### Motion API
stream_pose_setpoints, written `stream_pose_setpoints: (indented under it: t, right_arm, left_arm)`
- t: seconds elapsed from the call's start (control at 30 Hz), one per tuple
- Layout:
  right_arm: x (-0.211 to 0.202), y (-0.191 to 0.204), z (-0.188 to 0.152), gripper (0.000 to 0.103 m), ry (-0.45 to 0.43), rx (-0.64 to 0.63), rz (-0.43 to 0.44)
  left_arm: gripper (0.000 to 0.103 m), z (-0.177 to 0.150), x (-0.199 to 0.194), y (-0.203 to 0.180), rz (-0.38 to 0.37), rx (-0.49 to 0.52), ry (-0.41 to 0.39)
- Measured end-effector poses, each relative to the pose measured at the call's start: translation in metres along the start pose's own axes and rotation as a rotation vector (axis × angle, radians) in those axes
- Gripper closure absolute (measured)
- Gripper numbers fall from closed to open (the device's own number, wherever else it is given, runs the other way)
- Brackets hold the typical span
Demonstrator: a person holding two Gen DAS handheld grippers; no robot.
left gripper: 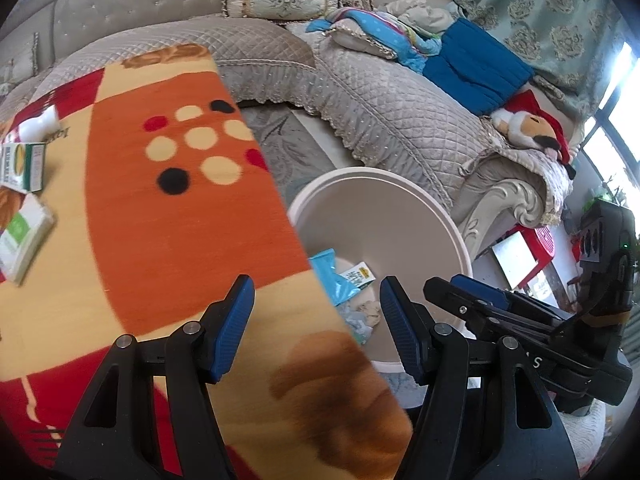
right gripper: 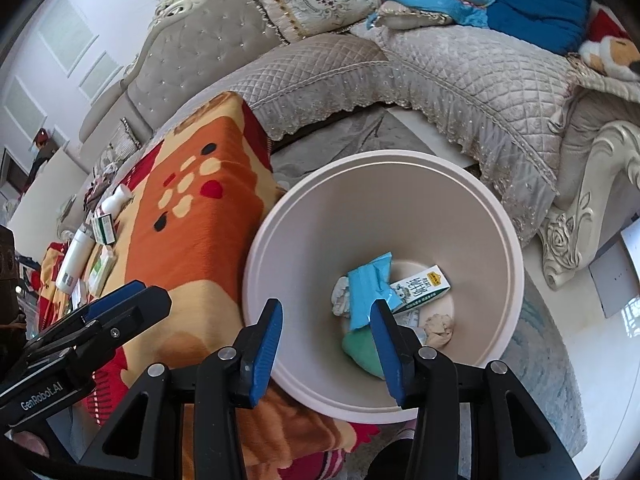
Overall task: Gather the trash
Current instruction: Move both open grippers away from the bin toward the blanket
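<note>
A pale round trash bin (right gripper: pixel 508 280) stands on the floor beside the blanket-covered table (right gripper: pixel 192 216). Inside lie a blue wrapper (right gripper: pixel 370 288), a small milk carton (right gripper: pixel 424 288), crumpled paper (right gripper: pixel 438 330) and a green piece (right gripper: pixel 362 350). My right gripper (right gripper: pixel 326 316) is open and empty, right over the bin's near rim. My left gripper (left gripper: pixel 316 300) is open and empty above the table's edge, next to the bin (left gripper: pixel 440 220). On the table's far left lie a green-and-white box (left gripper: pixel 22 166), a flat packet (left gripper: pixel 22 238) and a white bottle (right gripper: pixel 74 258).
A quilted grey sofa (right gripper: pixel 460 76) curves behind the bin, with cushions, a blue folded blanket (left gripper: pixel 476 66) and a plush toy (left gripper: pixel 528 128) on it. The right gripper's body (left gripper: pixel 560 332) shows at the right in the left wrist view. A red item (left gripper: pixel 544 240) stands by the sofa arm.
</note>
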State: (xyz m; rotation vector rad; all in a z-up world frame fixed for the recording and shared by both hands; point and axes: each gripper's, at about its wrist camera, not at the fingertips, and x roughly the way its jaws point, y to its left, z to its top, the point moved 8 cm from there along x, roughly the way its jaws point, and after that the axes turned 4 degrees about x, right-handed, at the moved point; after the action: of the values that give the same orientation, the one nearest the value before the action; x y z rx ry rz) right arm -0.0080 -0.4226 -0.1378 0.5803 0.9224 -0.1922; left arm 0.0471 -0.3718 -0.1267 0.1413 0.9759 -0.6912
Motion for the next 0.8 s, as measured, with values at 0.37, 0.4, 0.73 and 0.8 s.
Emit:
stream_pose_setpoints:
  t: [0.37,0.4,0.73,0.8]
  right_arm:
    - [-0.002,0.042,0.0,0.059,-0.018,-0.079,-0.017]
    - [-0.002,0.045,0.0,0.059,-0.019,-0.083,-0.017]
    - [0.006,0.103,-0.004,0.057,-0.027,-0.185,-0.001]
    - [0.009,0.114,-0.006,0.056,-0.024,-0.201,0.005]
  left_arm:
    - [0.039,-0.005,-0.025,0.044,0.05,-0.048,-0.047]
    - [0.039,-0.006,-0.028,0.048,0.06,-0.052,-0.058]
    - [0.039,-0.021,-0.058,0.098,0.157,-0.085,-0.102]
    - [0.039,-0.026,-0.062,0.109,0.175,-0.094,-0.099]
